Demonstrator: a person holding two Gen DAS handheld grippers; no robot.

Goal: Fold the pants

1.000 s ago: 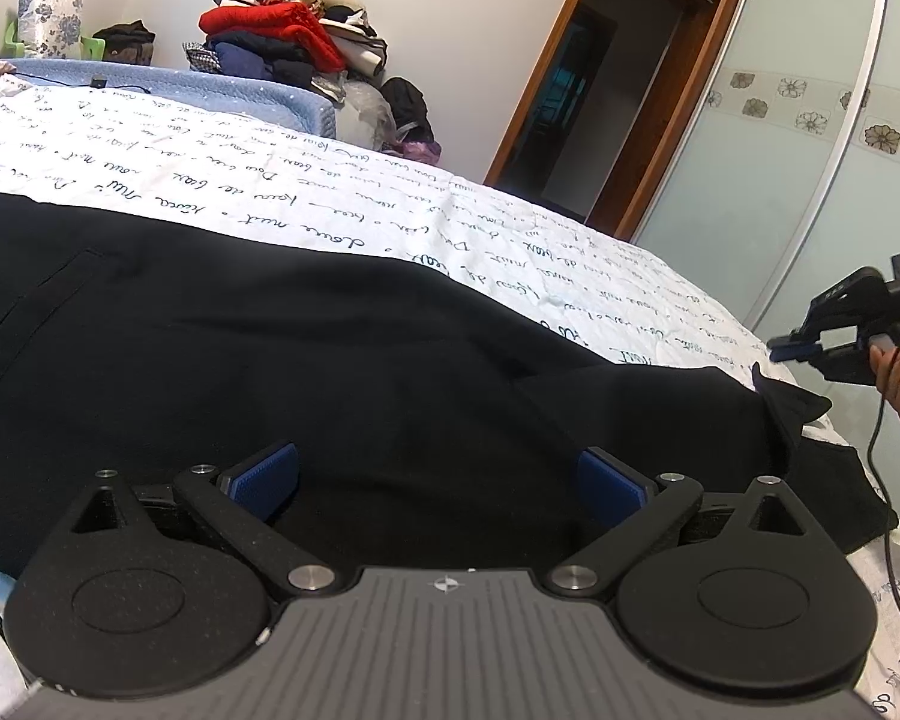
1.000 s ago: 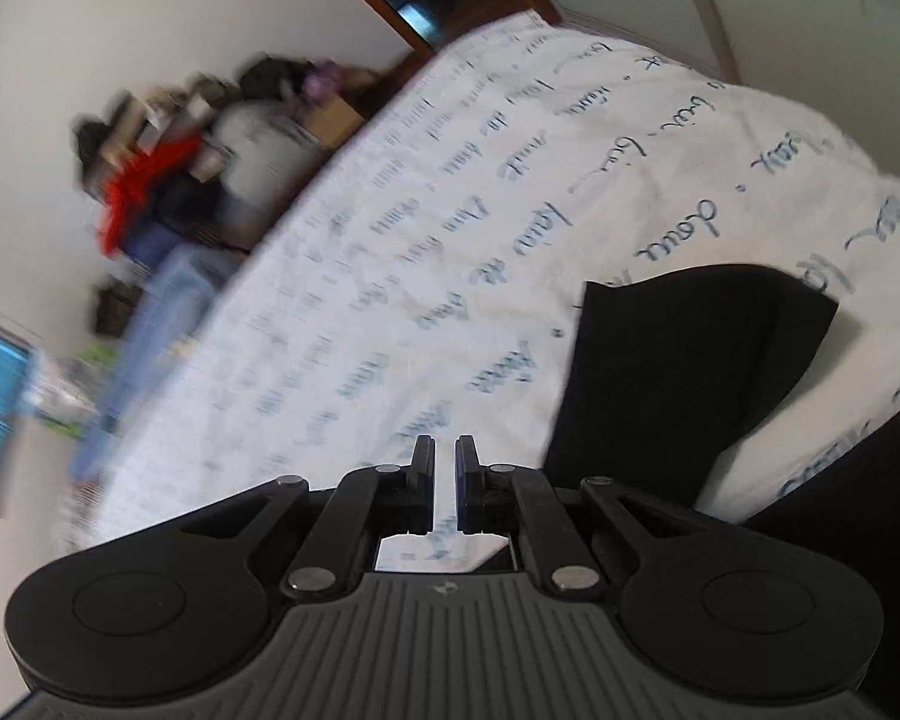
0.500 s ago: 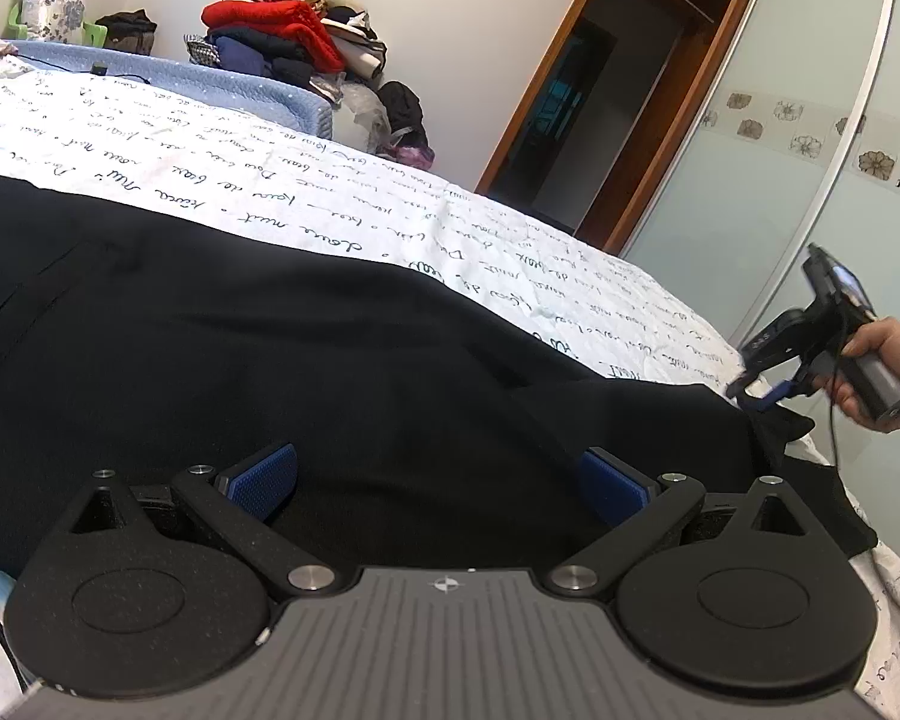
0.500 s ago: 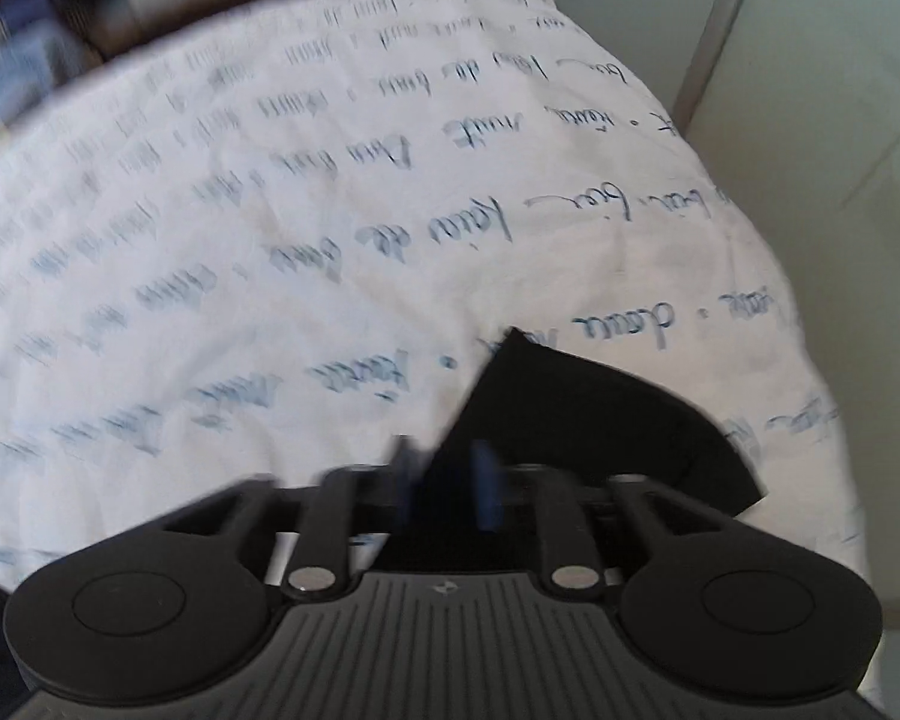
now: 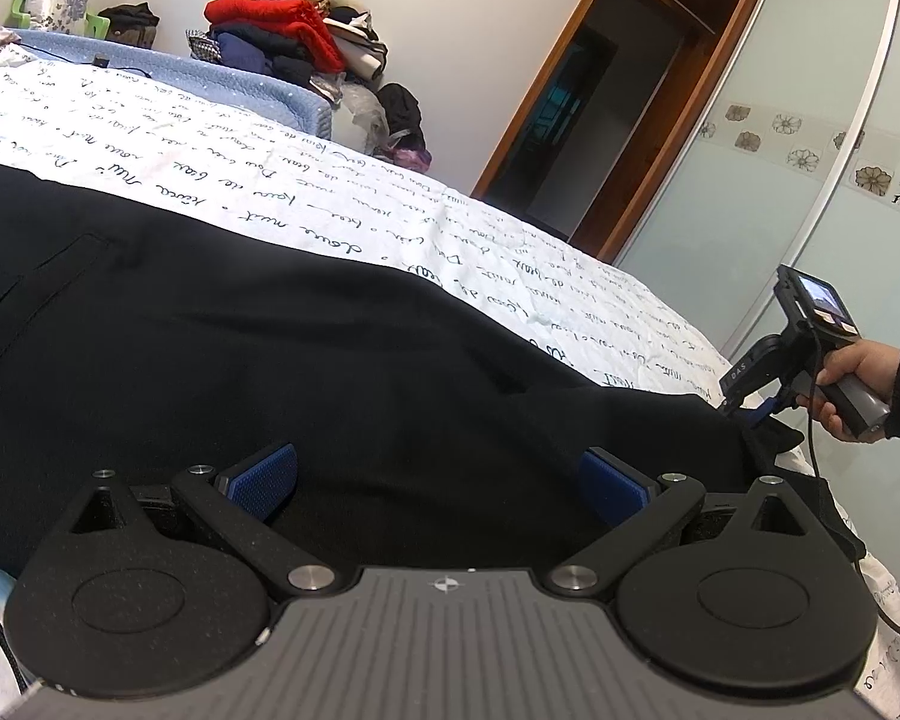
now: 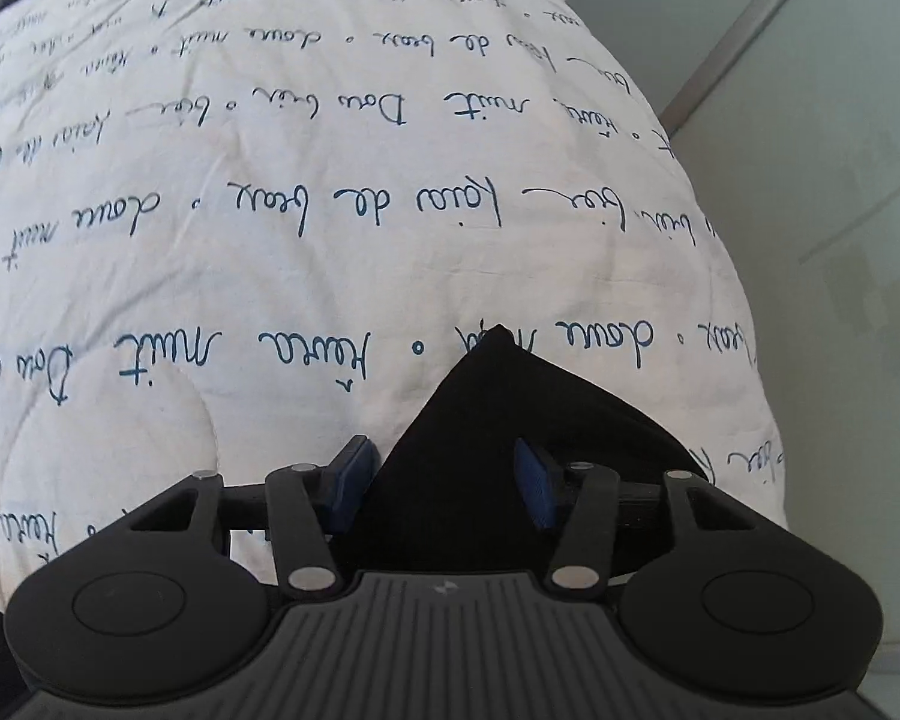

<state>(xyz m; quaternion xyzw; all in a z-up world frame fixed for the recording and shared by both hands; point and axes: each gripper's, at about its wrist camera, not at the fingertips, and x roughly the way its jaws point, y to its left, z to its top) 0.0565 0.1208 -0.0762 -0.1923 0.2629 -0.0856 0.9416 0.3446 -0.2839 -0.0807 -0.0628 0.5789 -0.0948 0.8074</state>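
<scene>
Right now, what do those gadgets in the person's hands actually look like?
Each gripper is matte black plastic with a ribbed grey body, two round discs, silver rivets and blue textured pads. The right gripper has a grey handle, a small screen, a trailing black cable, and a bare hand with a dark sleeve.

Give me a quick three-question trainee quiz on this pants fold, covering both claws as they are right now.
1. True or false: the left claw is shut on the black pants.
2. Which part of the pants lies between the fingers of the right claw?
A. the waistband
B. a pointed corner at the leg end
C. the back pocket
3. Fill in: the pants lie on a white bed cover printed with blue ____.

Key:
1. False; it is open, its fingers spread wide over the fabric.
2. B; the claw is open around that corner.
3. Handwriting.
</scene>
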